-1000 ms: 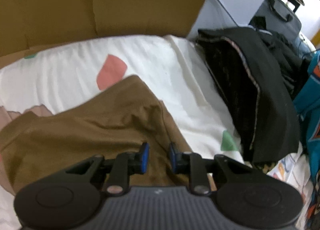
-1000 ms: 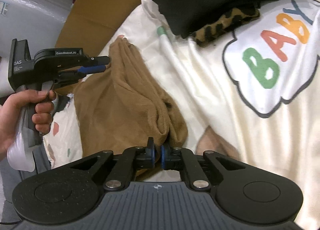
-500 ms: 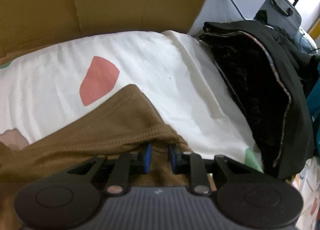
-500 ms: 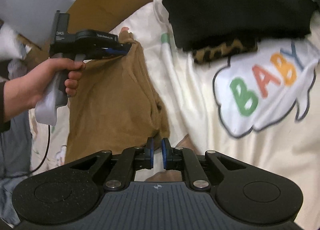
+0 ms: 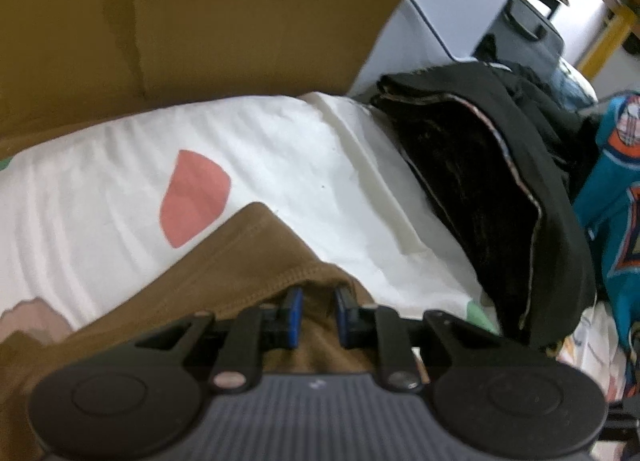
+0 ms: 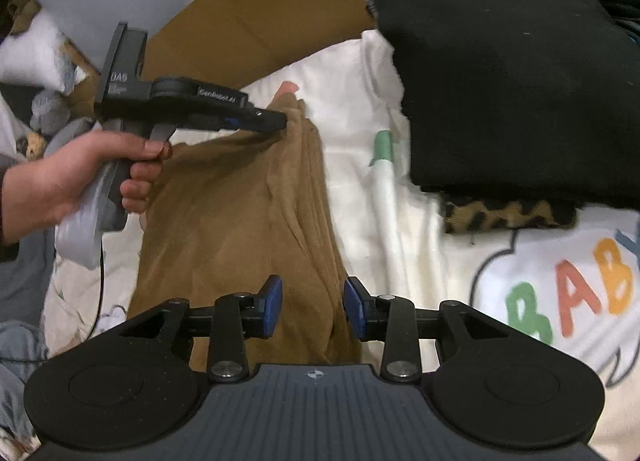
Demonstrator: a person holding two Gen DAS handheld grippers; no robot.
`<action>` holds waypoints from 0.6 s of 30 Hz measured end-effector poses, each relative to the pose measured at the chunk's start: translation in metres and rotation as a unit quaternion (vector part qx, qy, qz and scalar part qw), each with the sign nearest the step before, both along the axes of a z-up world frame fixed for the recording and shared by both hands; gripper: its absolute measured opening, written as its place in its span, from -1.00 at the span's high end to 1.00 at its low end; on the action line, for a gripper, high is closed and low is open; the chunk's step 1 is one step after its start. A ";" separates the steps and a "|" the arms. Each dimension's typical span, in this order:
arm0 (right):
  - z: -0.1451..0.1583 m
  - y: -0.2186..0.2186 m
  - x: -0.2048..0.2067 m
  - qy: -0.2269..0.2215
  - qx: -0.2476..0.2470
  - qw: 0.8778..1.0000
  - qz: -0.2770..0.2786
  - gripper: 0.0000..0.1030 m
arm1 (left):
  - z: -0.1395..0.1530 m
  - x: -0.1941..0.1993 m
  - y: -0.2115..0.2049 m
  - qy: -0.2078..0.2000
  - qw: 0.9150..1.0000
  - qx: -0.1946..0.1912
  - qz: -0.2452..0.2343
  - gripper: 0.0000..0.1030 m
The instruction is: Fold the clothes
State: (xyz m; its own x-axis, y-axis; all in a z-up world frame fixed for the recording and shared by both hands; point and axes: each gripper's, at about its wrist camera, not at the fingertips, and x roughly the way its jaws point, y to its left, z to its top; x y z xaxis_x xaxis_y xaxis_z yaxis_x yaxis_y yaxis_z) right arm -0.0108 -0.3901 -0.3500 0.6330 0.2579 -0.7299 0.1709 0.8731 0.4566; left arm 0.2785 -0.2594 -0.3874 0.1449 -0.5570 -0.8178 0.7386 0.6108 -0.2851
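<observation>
The left wrist camera sits just behind its own fingers, low and close over the brown garment (image 5: 248,285), facing the cardboard sheet (image 5: 200,21) beyond. The right wrist camera looks from higher along the garment's length, with the left gripper (image 6: 276,121) ahead. Both views share the garment, the white printed sheet (image 5: 280,165) and the black clothes pile (image 6: 520,93).

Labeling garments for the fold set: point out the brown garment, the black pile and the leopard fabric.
brown garment (image 6: 240,229), right wrist view, middle of the cloth body.
black pile (image 6: 520,93), right wrist view, top face of the stack.
leopard fabric (image 6: 504,217), right wrist view, strip showing under the black pile.
</observation>
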 end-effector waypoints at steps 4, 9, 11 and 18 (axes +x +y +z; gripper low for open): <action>-0.009 0.001 0.005 0.020 -0.012 1.000 0.005 0.25 | -0.013 0.004 -0.005 0.008 1.000 0.007 -0.003 0.67; -0.013 -0.004 0.002 0.028 -0.005 1.000 0.000 0.26 | -0.022 0.008 -0.005 0.011 1.000 0.012 0.009 0.76; -0.015 -0.005 0.000 0.031 -0.002 1.000 -0.002 0.28 | -0.021 0.008 -0.005 0.009 1.000 0.016 0.020 0.81; -0.022 -0.011 -0.008 0.042 0.008 0.999 -0.009 0.29 | -0.007 0.016 0.008 0.026 0.999 0.003 0.046 0.82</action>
State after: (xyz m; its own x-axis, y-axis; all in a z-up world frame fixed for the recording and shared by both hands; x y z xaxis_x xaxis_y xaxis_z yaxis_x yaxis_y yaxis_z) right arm -0.0188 -0.4007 -0.3718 0.5746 0.2591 -0.7763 0.2242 0.8625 0.4537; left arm 0.2949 -0.2514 -0.3947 0.1533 -0.5383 -0.8287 0.6635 0.6775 -0.3173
